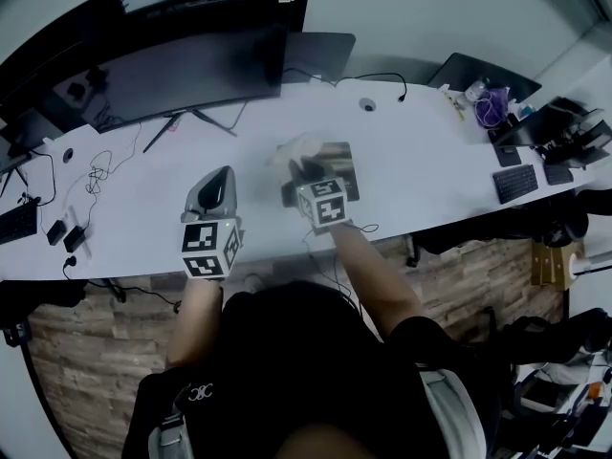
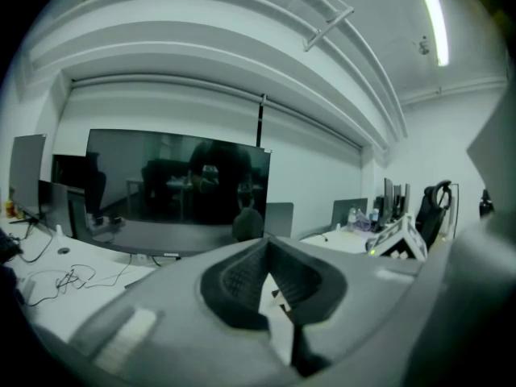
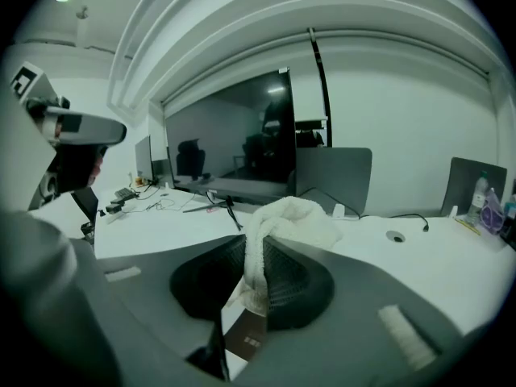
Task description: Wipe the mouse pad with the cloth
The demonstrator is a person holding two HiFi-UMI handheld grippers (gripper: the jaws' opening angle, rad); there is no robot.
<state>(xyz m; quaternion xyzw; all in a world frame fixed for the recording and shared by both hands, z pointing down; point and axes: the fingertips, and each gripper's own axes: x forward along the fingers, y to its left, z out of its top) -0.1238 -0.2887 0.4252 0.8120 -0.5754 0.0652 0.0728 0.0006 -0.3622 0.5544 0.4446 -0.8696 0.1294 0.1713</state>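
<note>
Left gripper (image 2: 266, 244): off to the left of the mouse pad (image 1: 342, 165), over bare desk (image 1: 430, 161). Jaws pressed together at the tips with nothing between them, so it was idle.

Right gripper (image 3: 256, 244): directly over the mouse pad, jaws pinching a white terry cloth (image 3: 292, 216). The cloth bunched up above the tips, with a short tail hanging down between the pads. It was clearly the nearer gripper, and the pad lay straight below and slightly ahead of its jaws. My read is the next move is down onto the pad, then a sweep across it.

Mouse pad: on the desk near the front edge, right of the monitor stand. In the right gripper view only a brown sliver with a small label showed through the jaw gap.

Unclear:
- The gripper and cloth covered the pad's left part in the head view, so I couldn't tell its long axis.
- Couldn't tell whether the cloth touched the pad or hung just above it.
- Glare washed out the pad's surface.
</note>
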